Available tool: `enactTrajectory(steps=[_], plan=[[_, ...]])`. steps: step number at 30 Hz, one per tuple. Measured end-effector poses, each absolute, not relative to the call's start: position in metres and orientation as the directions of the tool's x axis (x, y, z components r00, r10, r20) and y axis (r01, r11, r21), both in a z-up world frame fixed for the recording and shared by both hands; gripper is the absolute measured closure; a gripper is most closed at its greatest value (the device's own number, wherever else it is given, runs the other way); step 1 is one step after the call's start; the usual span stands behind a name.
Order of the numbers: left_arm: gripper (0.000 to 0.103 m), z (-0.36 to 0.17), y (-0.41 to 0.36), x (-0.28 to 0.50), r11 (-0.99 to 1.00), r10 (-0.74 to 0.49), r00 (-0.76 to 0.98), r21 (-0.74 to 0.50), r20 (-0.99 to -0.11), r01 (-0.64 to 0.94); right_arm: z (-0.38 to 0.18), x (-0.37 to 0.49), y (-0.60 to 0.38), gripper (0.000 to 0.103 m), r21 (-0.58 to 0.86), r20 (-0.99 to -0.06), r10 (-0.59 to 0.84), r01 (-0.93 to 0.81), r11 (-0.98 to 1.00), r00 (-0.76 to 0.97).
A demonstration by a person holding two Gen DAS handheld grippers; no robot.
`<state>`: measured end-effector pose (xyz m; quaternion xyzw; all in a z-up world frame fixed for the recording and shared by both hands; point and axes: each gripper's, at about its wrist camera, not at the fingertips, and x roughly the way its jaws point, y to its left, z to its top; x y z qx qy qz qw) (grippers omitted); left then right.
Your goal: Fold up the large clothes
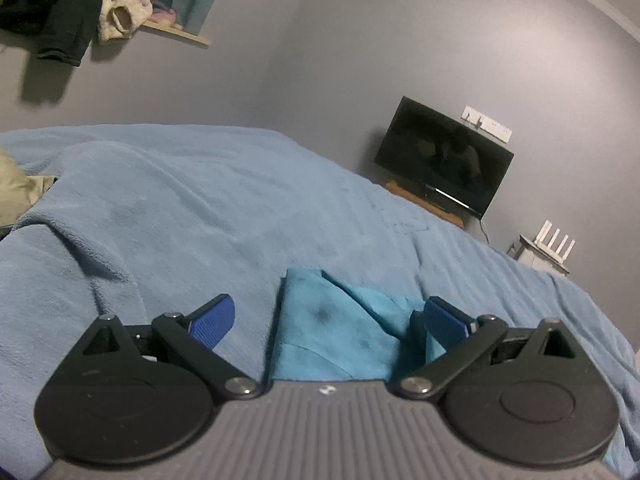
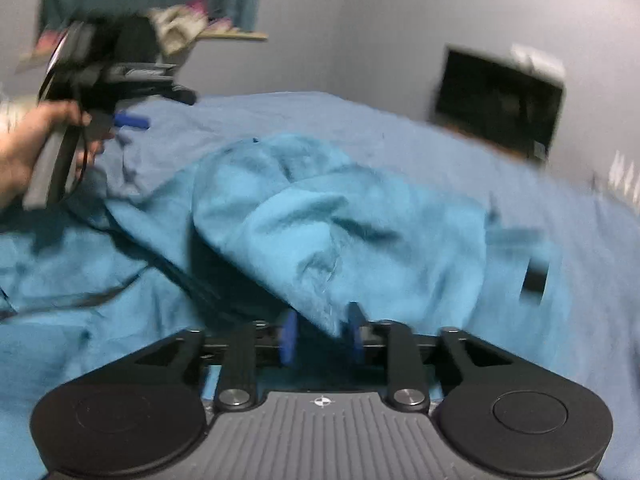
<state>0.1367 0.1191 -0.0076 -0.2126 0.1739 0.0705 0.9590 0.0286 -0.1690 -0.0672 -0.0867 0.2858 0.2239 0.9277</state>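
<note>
No readable text, label, brand or number appears anywhere.

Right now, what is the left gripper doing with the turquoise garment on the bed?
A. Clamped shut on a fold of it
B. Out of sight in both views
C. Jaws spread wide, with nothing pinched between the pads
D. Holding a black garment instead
C: in the left wrist view the left gripper has its blue pads far apart, and the turquoise garment lies loose on the blue blanket beyond them.

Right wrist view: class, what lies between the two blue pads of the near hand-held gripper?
A fold of the teal garment hangs between the pads of the right hand-held gripper, shown in the right wrist view.
</note>
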Motion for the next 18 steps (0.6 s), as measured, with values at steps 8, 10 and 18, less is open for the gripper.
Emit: enactTrajectory(steps=[8, 10, 18], plan=[[0.001, -0.020, 0.065, 0.145, 0.968, -0.123, 0.918, -0.250, -0.378, 0.027, -0.048, 0.077, -0.233, 0.023, 0.337, -0.491, 0.314, -0.155, 0.929, 0.813], [0.001, -0.024, 0.048, 0.144, 0.979, -0.153, 0.912, -0.185, -0.380, 0.087, -0.056, 0.093, -0.241, 0.024, 0.338, -0.525, 0.272, -0.095, 0.936, 0.806], [0.001, -0.045, 0.022, 0.156, 0.988, -0.151, 0.869, -0.060, -0.471, 0.140, -0.081, 0.148, -0.236, 0.083, 0.360, -0.622, 0.279, -0.049, 0.932, 0.731]])
